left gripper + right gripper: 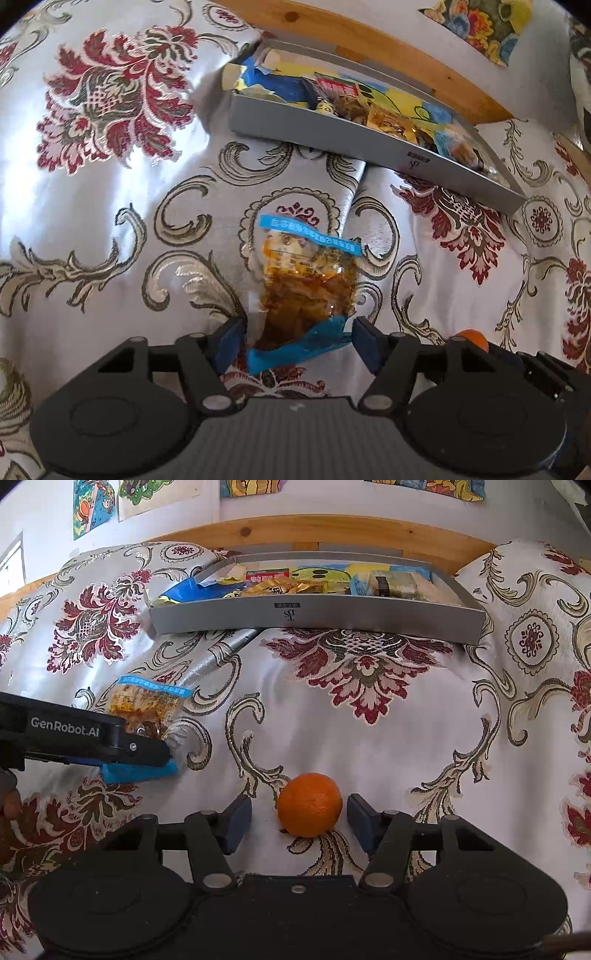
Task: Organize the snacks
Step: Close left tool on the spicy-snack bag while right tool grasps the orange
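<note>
Straddling a snack packet [303,284] left gripper [299,345], orange [309,804] between right gripper [299,818] fingers

Bright daylight fills the room, glaring white off the shiny bedspread [155,122] toward the left. Shadows are soft, with a small one under the orange [309,805]. Both fisheye views bend at the edges, corners vignetted dark, slightly soft

A clear snack packet [304,280] with blue sealed ends and brownish-orange contents lies flat on the bed's patterned cover. An orange [309,805] sits upright nearer the front edge. A shallow grey tray [317,614], filled with assorted wrapped snacks, rests against the wooden headboard edge.
</note>
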A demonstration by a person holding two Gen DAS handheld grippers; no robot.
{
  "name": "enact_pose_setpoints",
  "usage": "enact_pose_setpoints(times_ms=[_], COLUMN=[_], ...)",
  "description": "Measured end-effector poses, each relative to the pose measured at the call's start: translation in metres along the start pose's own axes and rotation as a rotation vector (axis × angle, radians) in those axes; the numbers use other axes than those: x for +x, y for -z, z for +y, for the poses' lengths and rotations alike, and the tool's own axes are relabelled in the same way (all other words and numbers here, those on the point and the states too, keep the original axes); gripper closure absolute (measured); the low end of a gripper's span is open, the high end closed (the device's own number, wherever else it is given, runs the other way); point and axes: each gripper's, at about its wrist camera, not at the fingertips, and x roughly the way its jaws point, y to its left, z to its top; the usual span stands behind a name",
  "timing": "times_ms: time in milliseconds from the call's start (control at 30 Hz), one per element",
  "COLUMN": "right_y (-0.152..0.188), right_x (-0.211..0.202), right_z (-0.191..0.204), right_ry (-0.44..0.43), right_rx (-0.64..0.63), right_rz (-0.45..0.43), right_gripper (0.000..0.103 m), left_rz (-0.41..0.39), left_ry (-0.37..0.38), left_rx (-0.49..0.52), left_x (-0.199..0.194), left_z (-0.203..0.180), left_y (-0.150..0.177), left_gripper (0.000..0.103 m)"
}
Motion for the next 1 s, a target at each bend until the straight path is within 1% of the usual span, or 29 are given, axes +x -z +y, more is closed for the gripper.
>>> enact_pose_setpoints(times_ms=[67,133,267,367,467,533,567,633,1000], right_y=[0.000,0.001,0.001,0.001,0.001,0.001,0.001,0.001,0.002], right_x=[0.000,0.001,0.002,0.002,0.002,0.002,0.003,0.003,-0.005], right_z=[0.001,0.001,0.004,0.005,0.005,0.005,0.005,0.005,0.007], right_ry=[0.002,0.004,0.005,0.002,0.001,0.000,-0.001,0.006,0.003], right_rx=[-0.004,-0.009,-0.026,-0.032,-0.035,-0.032,-0.031,-0.032,-0.035], right_rz=[0.000,-0.001,-0.003,-0.004,-0.006,-0.007,-0.007,-0.008,-0.009], right_gripper=[0.043,0.043,0.043,0.043,0.047,0.055,0.057,0.065,0.067], left_rz=[0.005,0.008,0.019,0.015,0.013,0.014,0.014,0.015,0.025], left_ry=[-0.001,-0.016,-0.061,-0.058,-0.051,-0.052,-0.052,-0.050,-0.030], left_rx=[0.016,0.032,0.058,0.064,0.062,0.068,0.070,0.071,0.024], left_x=[0.002,0.005,0.008,0.007,0.006,0.004,0.004,0.001,-0.022], left_z=[-0.004,-0.008,-0.014,-0.012,-0.009,-0.009,-0.009,-0.009,-0.005], left_y=[-0.001,-0.002,-0.001,0.000,0.000,0.001,0.001,0.003,0.015], left_gripper=[0.024,0.023,0.029,0.032,0.034,0.035,0.035,0.036,0.037])
